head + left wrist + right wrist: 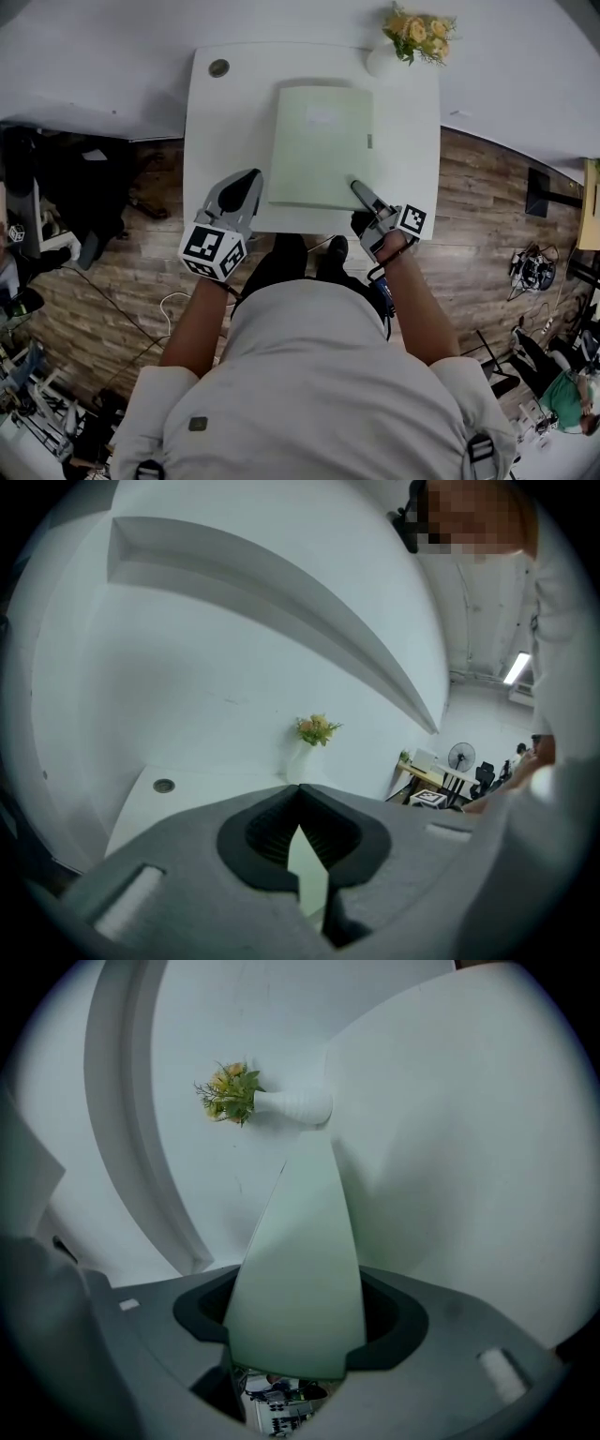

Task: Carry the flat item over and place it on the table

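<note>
So the right gripper is rolled onto its side and clamped on the near right corner of the pale green folder. In the head view its upper jaw lies across the top of that corner; the jaws stand pretty wide for something flat. In the right gripper view the green fills the whole gap from pad to pad and runs straight ahead of the jaws toward the white vase and its yellow flowers. The folder sits flat over the white table, ahead of both tools, its near edge just short of the table's near edge. There's a thin shadow along that edge, and honestly I can't tell whether the folder is touching the tabletop or hanging just above it. The left gripper is upright, just beside the folder's near left corner, to the left of it. Its jaws are narrow, tips meeting, and only a thin sliver of green shows through the slot between the fingers in the left gripper view; I don't see the pads pressing on anything. A small round cap sits in the tabletop well ahead of the left gripper and a bit to its left, near the far corner; the vase is well ahead of the right one, at the other far corner. Brown wood floor shows behind and below both tools.
</note>
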